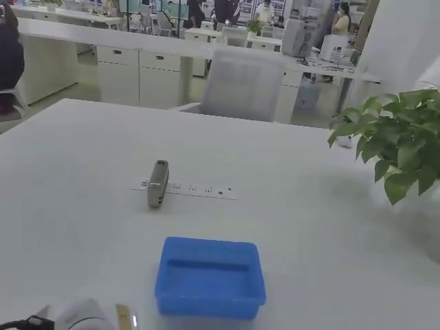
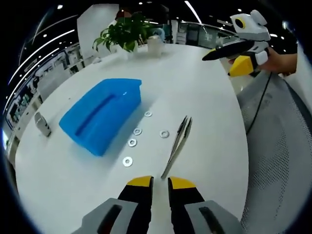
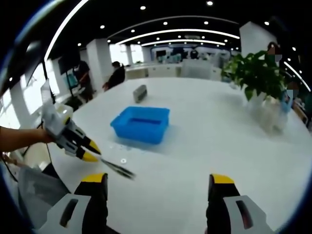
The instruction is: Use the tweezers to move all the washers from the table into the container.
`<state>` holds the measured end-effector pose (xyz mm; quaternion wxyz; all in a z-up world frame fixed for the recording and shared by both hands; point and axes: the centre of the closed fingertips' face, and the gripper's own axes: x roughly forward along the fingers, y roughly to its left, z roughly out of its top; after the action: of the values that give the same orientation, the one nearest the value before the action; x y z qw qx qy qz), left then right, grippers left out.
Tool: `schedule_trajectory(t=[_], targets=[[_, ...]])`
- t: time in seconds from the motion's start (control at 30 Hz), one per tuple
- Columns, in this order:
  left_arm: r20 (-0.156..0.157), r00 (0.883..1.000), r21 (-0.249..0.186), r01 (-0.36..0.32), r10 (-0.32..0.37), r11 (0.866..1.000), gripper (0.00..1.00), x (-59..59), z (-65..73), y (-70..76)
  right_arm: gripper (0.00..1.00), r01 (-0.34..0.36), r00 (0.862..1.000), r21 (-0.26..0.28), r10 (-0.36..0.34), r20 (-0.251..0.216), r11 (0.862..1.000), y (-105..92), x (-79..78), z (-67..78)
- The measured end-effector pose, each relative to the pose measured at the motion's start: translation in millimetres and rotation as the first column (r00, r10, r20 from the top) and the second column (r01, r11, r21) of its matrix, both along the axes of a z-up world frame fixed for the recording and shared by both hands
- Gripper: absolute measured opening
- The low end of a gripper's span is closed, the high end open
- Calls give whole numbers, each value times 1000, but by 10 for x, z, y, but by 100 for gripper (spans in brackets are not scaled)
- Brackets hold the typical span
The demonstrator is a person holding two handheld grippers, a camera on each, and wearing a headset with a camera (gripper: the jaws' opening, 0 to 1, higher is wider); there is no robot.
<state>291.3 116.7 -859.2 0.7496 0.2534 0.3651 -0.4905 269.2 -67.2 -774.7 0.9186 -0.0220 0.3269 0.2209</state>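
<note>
- left gripper: yellow-tipped jaws drawn almost together with a thin gap between. The near end of the tweezers sits right at that gap. Can't tell if it is pinched or only touching.
- The rest of the tweezers lies on the white table, pointing away from the jaws, just right of the washers.
- Five washers lie loose on the table, scattered between the tweezers and the blue container. All are outside it, the closest ones just beside its wall, with bare table between.
- right gripper: released, jaws spread wide. In the left gripper view it is up off the table at far right, held by a hand.
- In the head view the container is near centre. Beyond it is a socket strip with a grey oblong device lying across its left end.
- A potted plant stands at the right side of the table, well apart from the container. A grey office chair is at the far edge.
</note>
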Motion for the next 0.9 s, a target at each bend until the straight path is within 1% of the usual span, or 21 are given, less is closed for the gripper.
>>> schedule_trajectory(t=[0.1,0.27,0.3,0.37,0.5,0.67,0.7,0.8,0.9], targets=[[-3,1000,-3,23,-23,1000,7,-14,-25,-28,83,1,1000,9,-1,1,1000,27,-9,4],[13,998,3,66,-66,998,2,-37,-33,-88,83,-11,1000,4,11,1,1000,75,-49,-1],[12,998,3,69,-69,998,0,-43,-32,-95,83,-12,1000,7,12,2,1000,78,-45,5],[-2,997,6,74,-74,997,0,-71,-41,-102,83,-13,1000,8,13,3,1000,86,-43,10],[8,995,13,100,-100,995,0,-130,-22,-108,83,-22,1000,13,22,9,1000,124,-42,39],[34,995,9,97,-97,995,0,-169,97,-117,82,-46,999,15,45,19,999,208,-55,63],[45,994,11,102,-102,995,0,-183,136,-115,82,-52,998,18,52,20,998,236,-59,69],[61,993,4,96,-96,995,0,-216,252,-114,78,-88,996,22,87,27,996,326,-79,87],[74,994,-17,81,-80,997,0,-247,397,-130,72,-134,991,17,134,31,991,435,-101,93]])
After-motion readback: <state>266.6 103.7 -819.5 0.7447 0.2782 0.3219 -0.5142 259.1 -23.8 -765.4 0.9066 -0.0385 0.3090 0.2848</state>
